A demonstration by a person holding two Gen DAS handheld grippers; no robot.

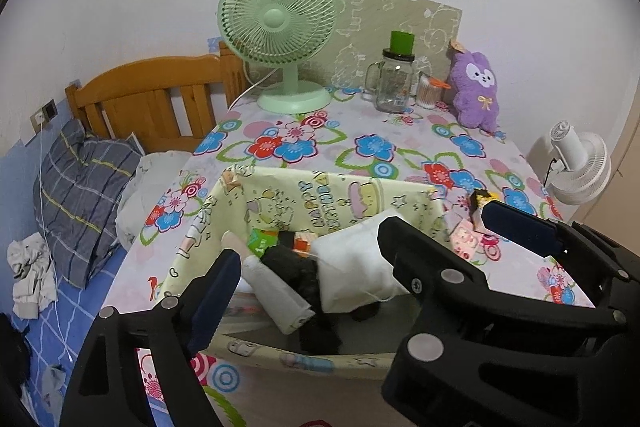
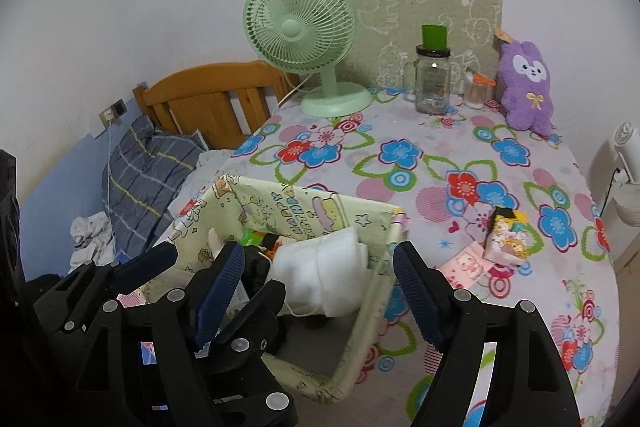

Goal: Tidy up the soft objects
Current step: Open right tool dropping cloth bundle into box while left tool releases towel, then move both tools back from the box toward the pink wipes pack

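A yellow cloth basket [image 1: 320,195] is sitting near the front edge of the flowery table [image 1: 400,131]. Inside the basket a white soft pad [image 1: 352,267], a rolled white cloth [image 1: 276,299] and something black [image 1: 296,267] are lying together. The left gripper [image 1: 308,267] is hanging over the basket with its jaws wide apart, holding nothing. The right gripper [image 2: 320,283] is spread wide too, empty, over the basket's right side. Just right of the basket a small colourful packet [image 2: 506,235] is lying. Far behind the basket a green fan [image 1: 280,31], a glass jar [image 1: 392,79] and a purple plush bunny [image 1: 476,87] are standing by the wall. The table between them and the basket is lying bare.
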